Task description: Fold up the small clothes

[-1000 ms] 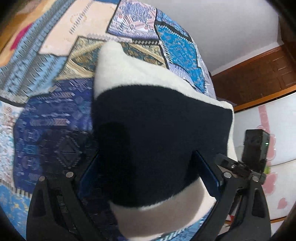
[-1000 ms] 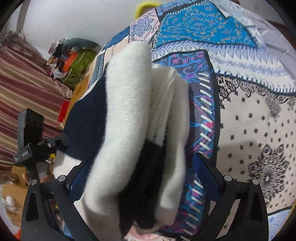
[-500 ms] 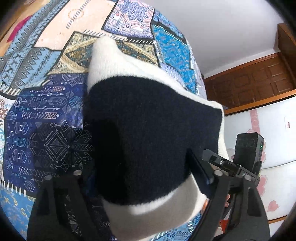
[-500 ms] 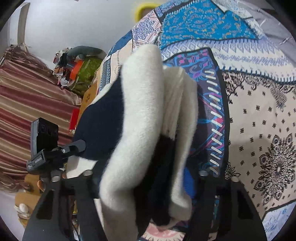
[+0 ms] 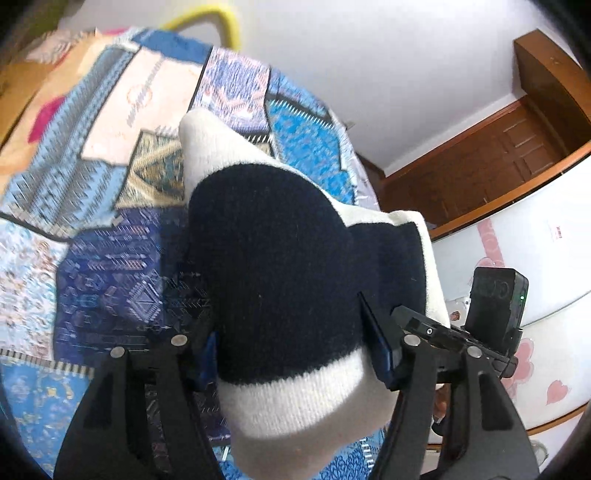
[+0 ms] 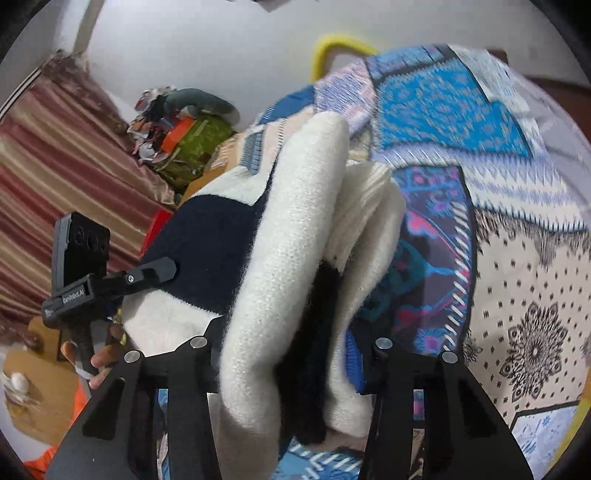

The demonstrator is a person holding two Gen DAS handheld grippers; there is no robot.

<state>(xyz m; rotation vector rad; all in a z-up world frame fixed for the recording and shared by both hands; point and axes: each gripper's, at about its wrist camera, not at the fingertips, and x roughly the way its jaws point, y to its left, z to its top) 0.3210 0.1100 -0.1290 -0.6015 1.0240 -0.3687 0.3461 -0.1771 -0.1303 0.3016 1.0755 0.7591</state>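
A thick knit garment [image 5: 288,266], navy with cream bands, is held up off the patchwork bedspread [image 5: 110,258] by both grippers. My left gripper [image 5: 295,354] is shut on one end of it, the navy face toward the camera. My right gripper [image 6: 291,354] is shut on the other end [image 6: 295,229], where several cream and navy layers bunch together. The left gripper [image 6: 110,280] also shows in the right wrist view, clamped on the garment's far side. The right gripper [image 5: 461,332] shows at the right of the left wrist view.
The patterned bedspread [image 6: 517,258] lies under and beyond the garment. A yellow bar [image 5: 207,18] stands at the bed's far end. A wooden door [image 5: 498,158] is to the right, a striped curtain [image 6: 55,166] and a pile of clutter [image 6: 184,129] to the left.
Both grippers have closed in on the garment and lifted it higher off the bed; the views tilt up, showing more wall and the yellow bar.
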